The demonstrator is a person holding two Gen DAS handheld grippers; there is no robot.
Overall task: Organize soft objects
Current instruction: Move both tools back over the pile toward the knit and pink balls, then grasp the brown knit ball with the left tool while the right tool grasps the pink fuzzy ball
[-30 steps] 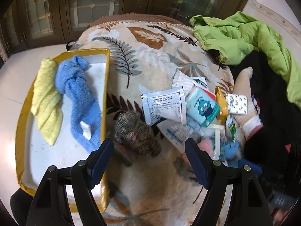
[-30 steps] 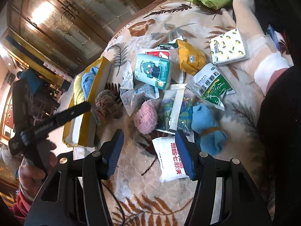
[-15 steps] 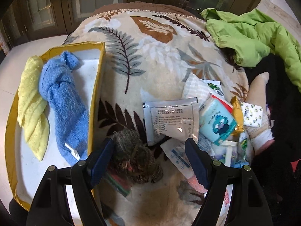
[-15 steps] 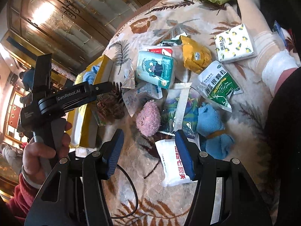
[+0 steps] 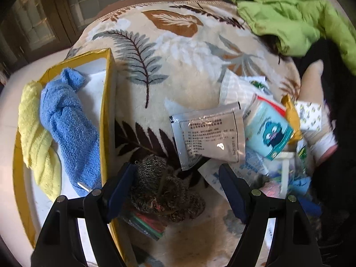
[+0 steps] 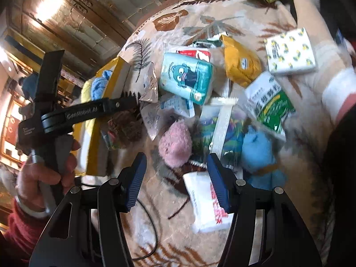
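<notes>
Left wrist view is filled by a leaf-patterned blanket [image 5: 178, 71] before dark wooden doors [image 5: 66, 11], two towels [image 5: 69, 129] are counted in one yellow tray [image 5: 106, 102] at left, and both grippers [image 5: 175, 178] are held wide, empty.

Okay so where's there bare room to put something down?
In the yellow tray, the white floor beside the blue towel is bare. So is the leaf blanket beyond the silver packet. Crowded: the packets around the teal pack.
</notes>
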